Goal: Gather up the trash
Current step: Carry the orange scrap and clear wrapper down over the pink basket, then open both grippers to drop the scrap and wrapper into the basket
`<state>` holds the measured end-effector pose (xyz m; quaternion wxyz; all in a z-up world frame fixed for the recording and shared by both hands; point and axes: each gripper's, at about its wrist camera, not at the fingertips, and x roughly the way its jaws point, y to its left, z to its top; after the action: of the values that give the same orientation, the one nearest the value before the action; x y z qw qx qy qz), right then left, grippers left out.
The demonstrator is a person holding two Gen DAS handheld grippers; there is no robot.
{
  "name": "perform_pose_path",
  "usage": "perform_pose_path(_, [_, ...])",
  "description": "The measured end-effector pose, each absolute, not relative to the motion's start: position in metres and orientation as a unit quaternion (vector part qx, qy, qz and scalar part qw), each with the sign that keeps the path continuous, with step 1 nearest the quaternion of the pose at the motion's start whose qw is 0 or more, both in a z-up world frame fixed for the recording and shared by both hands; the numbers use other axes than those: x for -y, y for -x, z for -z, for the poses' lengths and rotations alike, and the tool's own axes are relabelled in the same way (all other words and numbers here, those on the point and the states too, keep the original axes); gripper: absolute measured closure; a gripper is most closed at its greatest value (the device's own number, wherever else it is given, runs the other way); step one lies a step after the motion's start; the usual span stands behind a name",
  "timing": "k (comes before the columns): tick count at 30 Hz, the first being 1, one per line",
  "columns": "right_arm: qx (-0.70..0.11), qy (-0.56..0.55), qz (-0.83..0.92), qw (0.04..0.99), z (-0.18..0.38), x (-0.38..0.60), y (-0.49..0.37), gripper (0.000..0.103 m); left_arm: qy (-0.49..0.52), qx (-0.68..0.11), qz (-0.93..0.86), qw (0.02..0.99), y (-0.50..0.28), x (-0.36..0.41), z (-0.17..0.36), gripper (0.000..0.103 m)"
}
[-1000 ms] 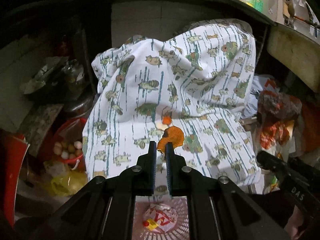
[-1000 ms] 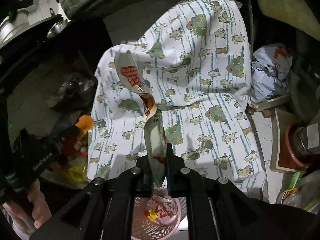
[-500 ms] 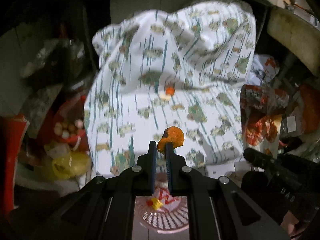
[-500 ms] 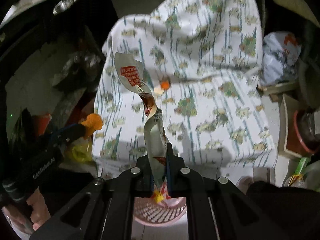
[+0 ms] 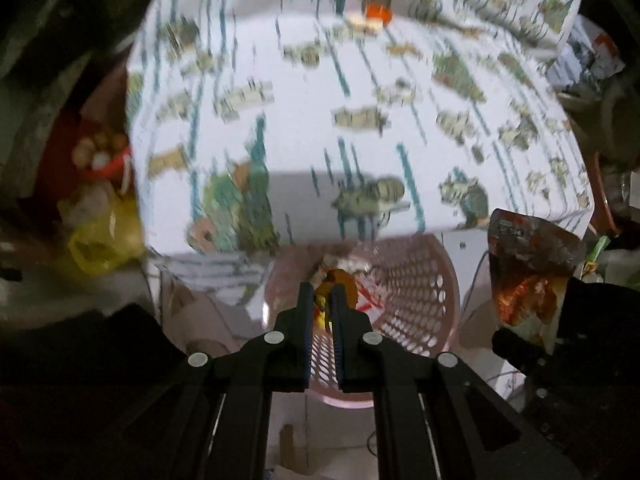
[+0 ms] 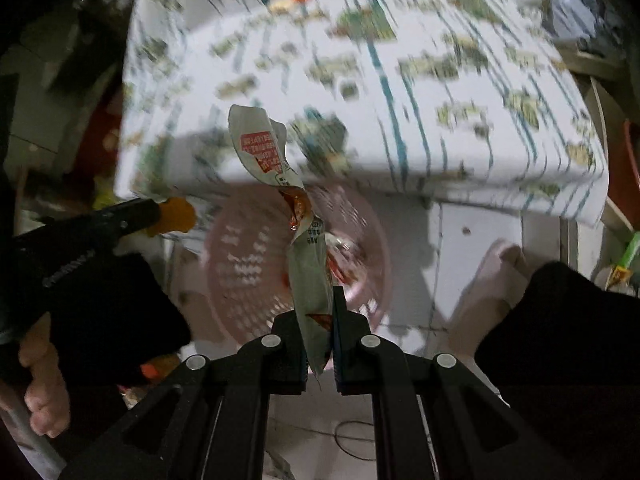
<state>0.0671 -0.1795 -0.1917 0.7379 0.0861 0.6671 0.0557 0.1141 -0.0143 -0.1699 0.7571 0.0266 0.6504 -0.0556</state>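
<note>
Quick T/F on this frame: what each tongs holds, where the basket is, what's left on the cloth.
1. Left tongs grip an orange scrap. True.
2. Right tongs are empty. False: shut on a torn wrapper.
3. The pink basket sits on the patterned cloth. False: on the floor, below its edge.
4. The basket is empty. False: trash lies inside.
5. An orange bit lies on the cloth. True.

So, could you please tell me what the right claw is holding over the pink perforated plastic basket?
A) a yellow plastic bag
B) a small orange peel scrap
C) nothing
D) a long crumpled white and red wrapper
D: the right claw is clamped on a long crumpled white and red wrapper that sticks out over the pink perforated plastic basket.
</note>
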Motion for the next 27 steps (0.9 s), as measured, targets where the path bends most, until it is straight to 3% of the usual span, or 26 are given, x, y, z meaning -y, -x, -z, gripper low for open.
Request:
perform_pose_path(14, [-0.725,-0.064,-0.053,0.684,0.261,0.179,-0.08,0.093,-0.04,-0.692,0.048,0.719,-0.111,0.023,0.215,0.095])
perform_pose_path(20, [-0.725,-0.094,-0.049,0.68,0.26,0.184,-0.082,0.092,-0.048,-0.705,0.038,0.707,-0.118,0.018,0.228,0.094])
perform_pose_path(24, [-0.724,-0.096,-0.033,0.683,0.258,0.189,-0.086,0.073,-0.049,-0.699,0.038,0.712,-0.118,0.018,0.221,0.063])
perform_pose_path(27, [-0.724,-0.107,-0.034,0.681,0.256,0.192,-0.086,0.066,-0.048,-0.691,0.037,0.72,-0.118,0.017,0.21,0.056])
